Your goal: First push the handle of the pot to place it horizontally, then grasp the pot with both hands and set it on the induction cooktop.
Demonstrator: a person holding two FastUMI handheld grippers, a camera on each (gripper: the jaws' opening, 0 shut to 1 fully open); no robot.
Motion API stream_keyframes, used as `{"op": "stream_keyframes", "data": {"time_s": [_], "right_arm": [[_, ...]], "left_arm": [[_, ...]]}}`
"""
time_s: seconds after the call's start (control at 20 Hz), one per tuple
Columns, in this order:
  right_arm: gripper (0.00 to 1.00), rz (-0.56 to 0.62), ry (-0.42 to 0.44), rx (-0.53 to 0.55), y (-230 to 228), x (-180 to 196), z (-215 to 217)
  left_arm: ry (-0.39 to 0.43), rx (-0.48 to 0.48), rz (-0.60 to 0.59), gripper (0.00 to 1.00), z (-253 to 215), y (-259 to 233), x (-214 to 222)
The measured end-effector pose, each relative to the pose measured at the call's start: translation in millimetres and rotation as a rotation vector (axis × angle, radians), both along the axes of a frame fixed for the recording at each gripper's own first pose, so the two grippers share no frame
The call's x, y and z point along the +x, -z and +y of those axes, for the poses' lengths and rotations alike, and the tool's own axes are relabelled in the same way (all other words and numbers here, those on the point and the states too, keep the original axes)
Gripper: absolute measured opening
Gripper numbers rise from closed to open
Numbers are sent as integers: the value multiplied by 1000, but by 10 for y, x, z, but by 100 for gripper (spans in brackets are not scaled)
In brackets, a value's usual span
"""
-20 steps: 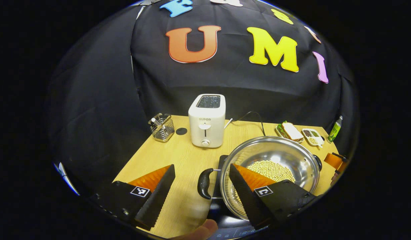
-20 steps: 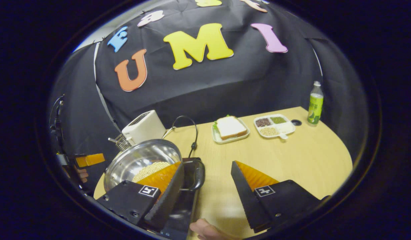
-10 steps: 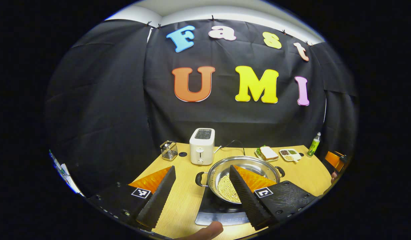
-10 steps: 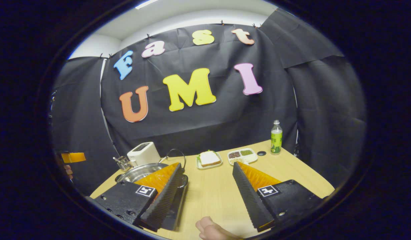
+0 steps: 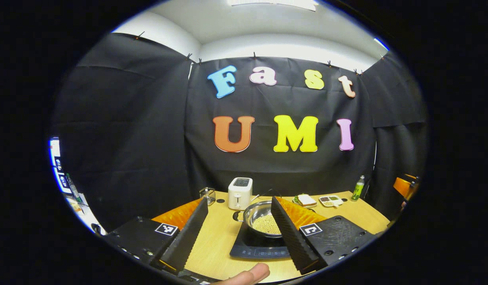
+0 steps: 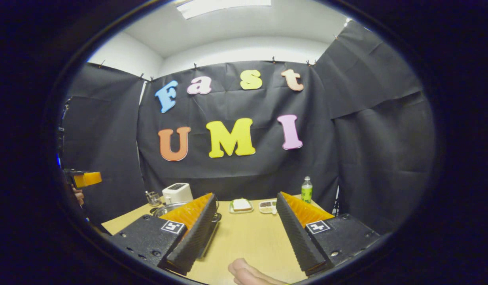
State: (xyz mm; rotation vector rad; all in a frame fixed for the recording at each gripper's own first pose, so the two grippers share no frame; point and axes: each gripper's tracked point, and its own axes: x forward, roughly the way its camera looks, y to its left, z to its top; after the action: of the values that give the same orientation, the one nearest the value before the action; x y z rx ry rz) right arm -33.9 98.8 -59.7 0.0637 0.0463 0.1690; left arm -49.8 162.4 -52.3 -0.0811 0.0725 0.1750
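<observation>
A steel pot (image 5: 261,221) with pale beans inside sits on the black induction cooktop (image 5: 256,250) near the table's front. Its dark side handle (image 5: 236,216) points left. My left gripper (image 5: 239,204) is open, held well back from the pot and above it, with nothing between its fingers. In the right gripper view the pot's rim (image 6: 165,208) peeks out behind the left finger, with its other handle (image 6: 216,217) beside that finger. My right gripper (image 6: 244,196) is open too, over bare table. The other gripper (image 6: 86,179) shows far left.
At the back of the wooden table (image 5: 216,241) stand a white toaster (image 5: 239,193) and a wire utensil holder (image 5: 207,195). A sandwich plate (image 6: 241,205), a divided dish (image 6: 267,206) and a green bottle (image 6: 306,190) line the far right. A fingertip (image 5: 248,274) shows at the bottom.
Both grippers have drawn back and risen away from the pot, which now looks small and distant. The pot stays on the cooktop. Both stay open.
</observation>
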Motion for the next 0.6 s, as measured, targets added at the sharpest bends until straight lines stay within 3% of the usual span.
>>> {"op": "stream_keyframes", "data": {"time_s": [0.35,0.6], "right_arm": [[96,-5,-26,-10,99,-405,-120],[96,-59,-13,-7,34,-654,-428]], "left_arm": [[39,13,-88,96,-465,-24,-428],[123,3,-101,95,-900,45,-617]]}}
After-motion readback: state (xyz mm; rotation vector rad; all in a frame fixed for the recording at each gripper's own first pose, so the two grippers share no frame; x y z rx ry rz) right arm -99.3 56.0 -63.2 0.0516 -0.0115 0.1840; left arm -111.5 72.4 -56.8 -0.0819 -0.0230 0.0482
